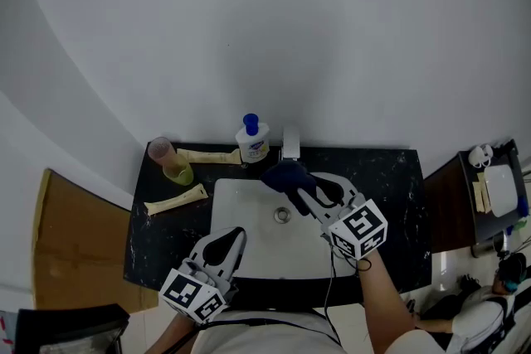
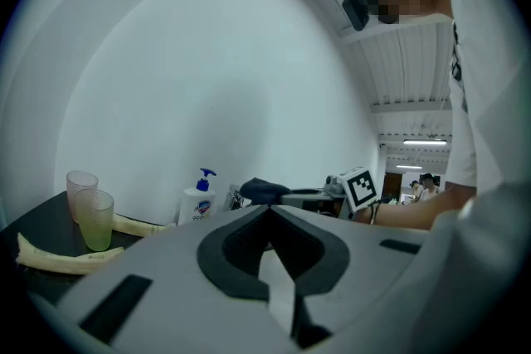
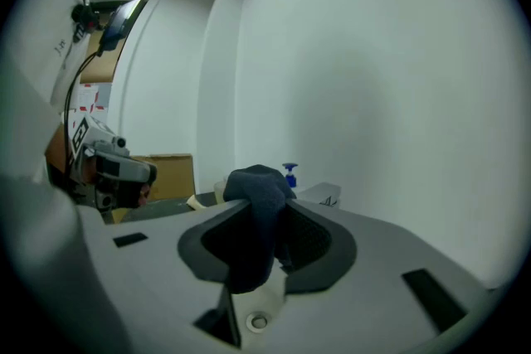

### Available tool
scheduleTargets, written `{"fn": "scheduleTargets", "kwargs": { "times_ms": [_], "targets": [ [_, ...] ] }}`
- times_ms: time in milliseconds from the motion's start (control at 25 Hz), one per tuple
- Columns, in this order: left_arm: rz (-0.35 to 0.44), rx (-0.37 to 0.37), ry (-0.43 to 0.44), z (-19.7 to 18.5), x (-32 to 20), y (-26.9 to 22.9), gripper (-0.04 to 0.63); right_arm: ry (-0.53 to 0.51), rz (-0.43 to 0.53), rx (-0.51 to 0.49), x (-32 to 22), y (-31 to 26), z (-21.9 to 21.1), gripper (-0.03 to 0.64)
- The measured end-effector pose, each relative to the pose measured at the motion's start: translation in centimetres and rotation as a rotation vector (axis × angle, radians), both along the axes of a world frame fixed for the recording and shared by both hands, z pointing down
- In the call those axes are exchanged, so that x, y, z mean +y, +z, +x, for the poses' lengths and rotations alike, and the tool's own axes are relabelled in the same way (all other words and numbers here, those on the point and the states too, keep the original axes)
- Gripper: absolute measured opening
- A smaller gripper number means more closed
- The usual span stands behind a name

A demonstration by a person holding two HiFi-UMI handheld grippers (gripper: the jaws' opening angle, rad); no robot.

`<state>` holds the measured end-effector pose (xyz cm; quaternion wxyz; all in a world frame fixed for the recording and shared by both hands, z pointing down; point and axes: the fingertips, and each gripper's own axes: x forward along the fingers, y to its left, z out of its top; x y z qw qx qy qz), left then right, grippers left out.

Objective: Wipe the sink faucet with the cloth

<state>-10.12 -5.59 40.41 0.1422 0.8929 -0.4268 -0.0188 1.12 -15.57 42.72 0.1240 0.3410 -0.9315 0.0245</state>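
We see the right gripper [image 1: 305, 193] with jaws clamped on the dark blue cloth [image 1: 286, 175], held just in front of the faucet [image 1: 290, 143], contact unclear, while the left gripper [image 1: 231, 238], jaws together and empty, sits well back from the faucet, and a soap bottle [image 1: 252, 141] stands just left of it.

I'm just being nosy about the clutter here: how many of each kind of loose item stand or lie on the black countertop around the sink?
Plastic cups: 2 (one pink, one green)
Cream-coloured tubes: 2
Soap pump bottle: 1
Total: 5
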Motion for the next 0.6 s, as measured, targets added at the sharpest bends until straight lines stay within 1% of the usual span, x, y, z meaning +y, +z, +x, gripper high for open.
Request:
{"fn": "scheduleTargets", "kwargs": {
  "times_ms": [80,200,320,440,600],
  "targets": [
    [0.000,-0.002,-0.005,-0.2,0.0,0.2,0.002,-0.011,-0.016,0.068,0.2,1.9,-0.4,0.115],
    [-0.001,-0.007,-0.013,-0.5,0.0,0.3,0.002,0.000,-0.037,0.171,-1.2,4.2,-0.3,0.115],
    [-0.001,-0.011,-0.022,-0.6,-0.1,0.3,0.002,-0.019,-0.058,0.258,-2.4,5.7,-0.7,0.115],
    [-0.003,-0.016,-0.039,-1.1,-0.3,0.4,0.002,-0.018,-0.083,0.295,-4.0,6.3,-1.0,0.115],
    [-0.011,-0.019,-0.059,-1.7,-0.6,0.4,0.002,0.064,-0.096,0.315,-8.5,6.7,0.3,0.115]
  ]
}}
